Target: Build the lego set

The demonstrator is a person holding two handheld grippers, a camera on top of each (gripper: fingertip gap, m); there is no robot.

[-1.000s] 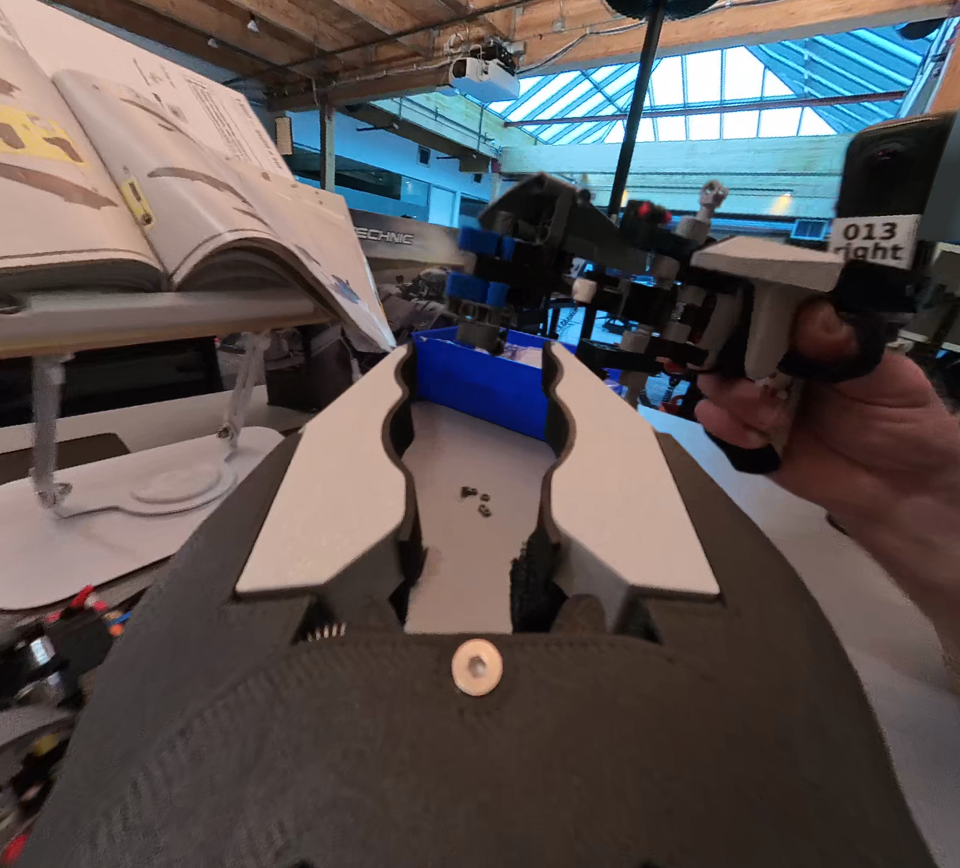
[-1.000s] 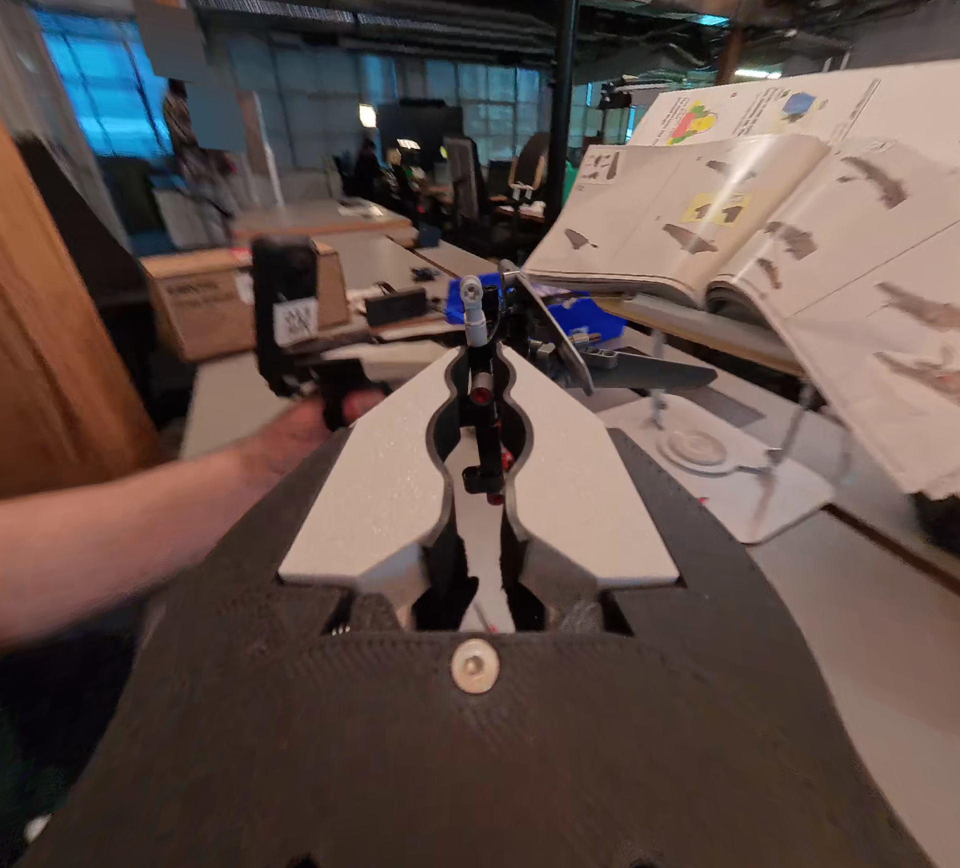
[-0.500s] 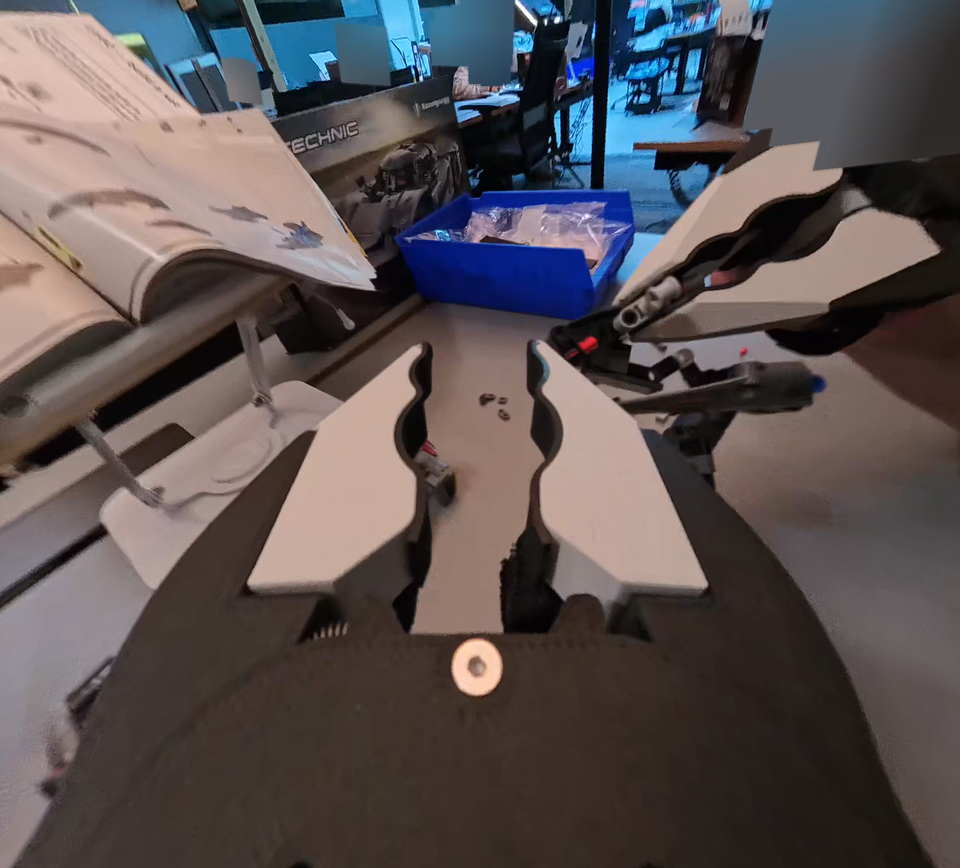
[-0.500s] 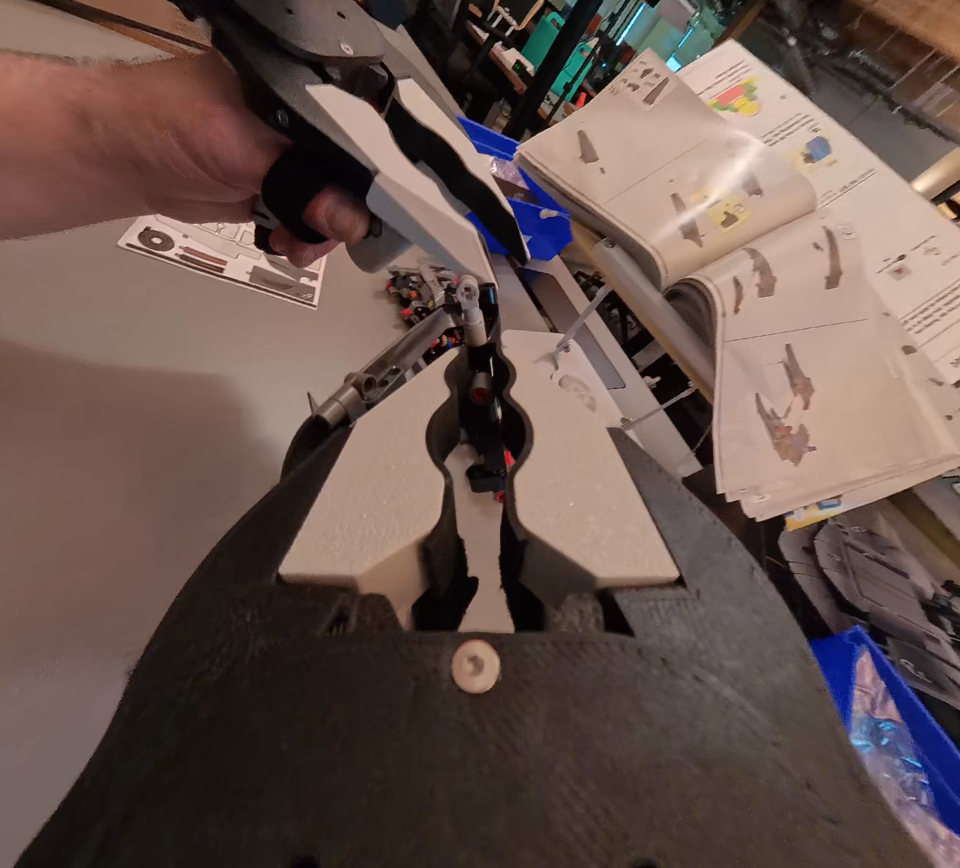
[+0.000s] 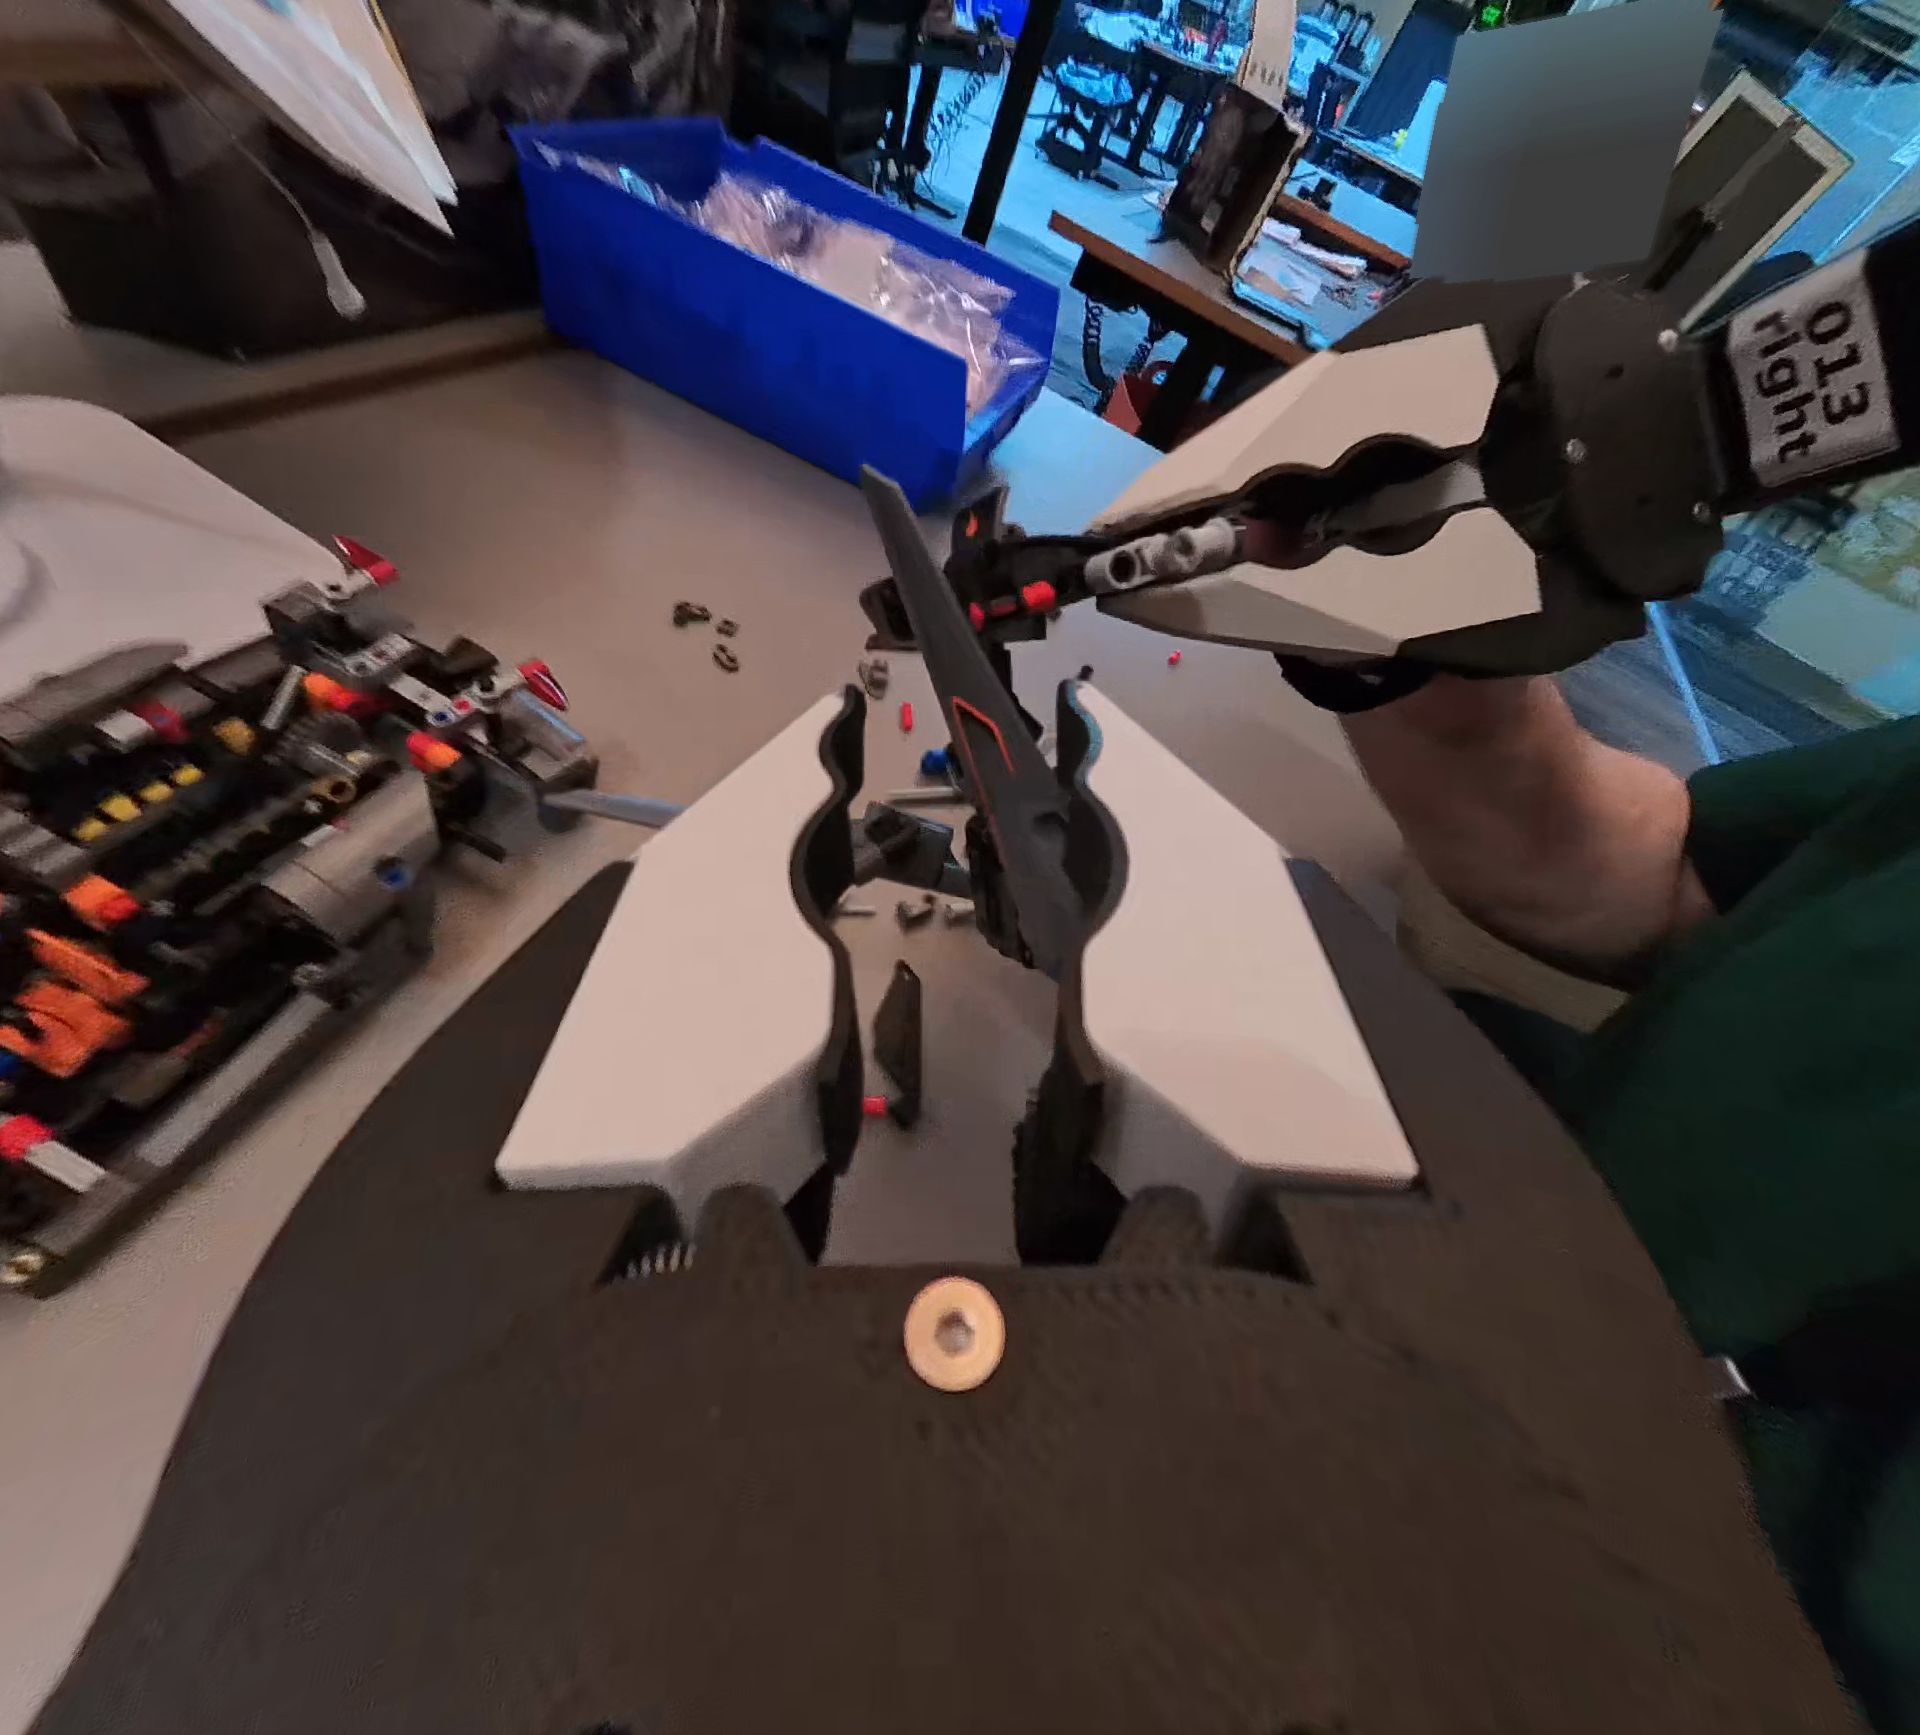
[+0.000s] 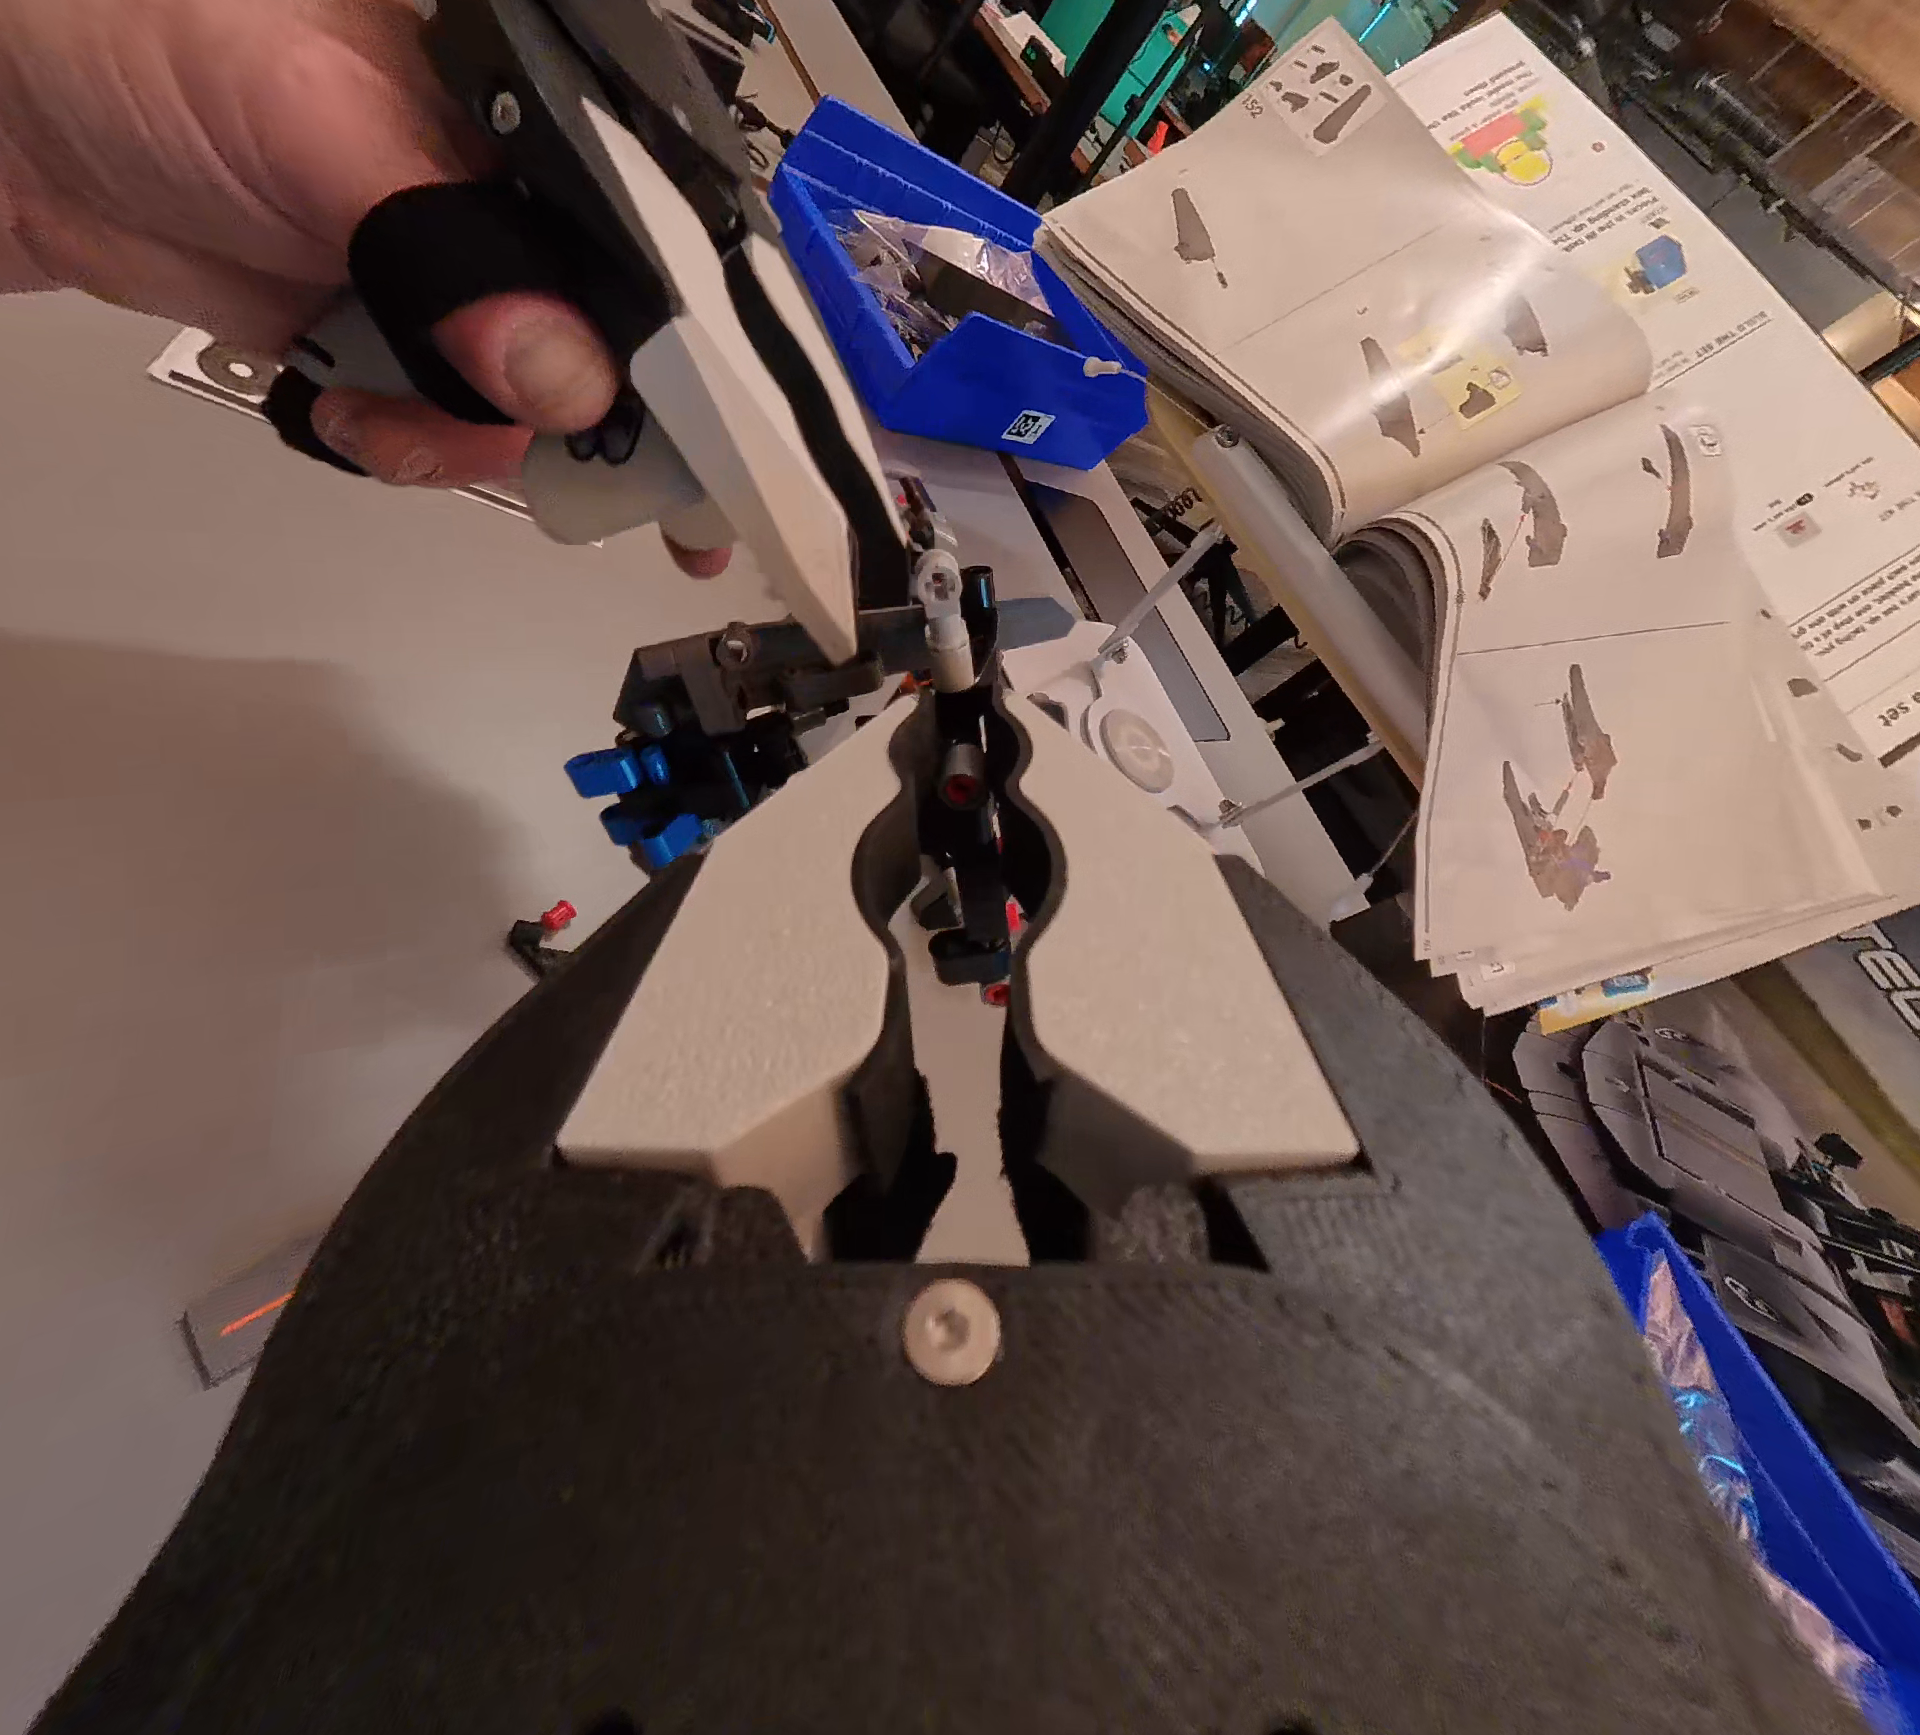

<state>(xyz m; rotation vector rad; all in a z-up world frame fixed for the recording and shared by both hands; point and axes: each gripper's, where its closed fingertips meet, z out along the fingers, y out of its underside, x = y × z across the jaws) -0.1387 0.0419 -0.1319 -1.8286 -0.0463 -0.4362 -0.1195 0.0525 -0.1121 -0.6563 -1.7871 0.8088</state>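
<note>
Left wrist view: the left tongs are standing wide apart above the grey tabletop, gripping nothing. A long dark blade-shaped panel with a thin orange line is slanting down between them, lying close against the right-side finger; contact there I cannot tell. It belongs to a small black lego assembly with red pins, which the right tongs are pinching by a grey rod end, just above the tabletop. A bigger grey, black and orange lego model is lying at left, blurred. Loose small pieces are lying scattered nearby. A blue bin behind is holding clear plastic bags.

Right wrist view: the right tongs are sitting narrow, clamping the black lego assembly, whose blue connectors are jutting left. The left tongs are reaching its upper end; their gap is hidden here. An open instruction book is resting on a stand. The blue bin is holding bags.
</note>
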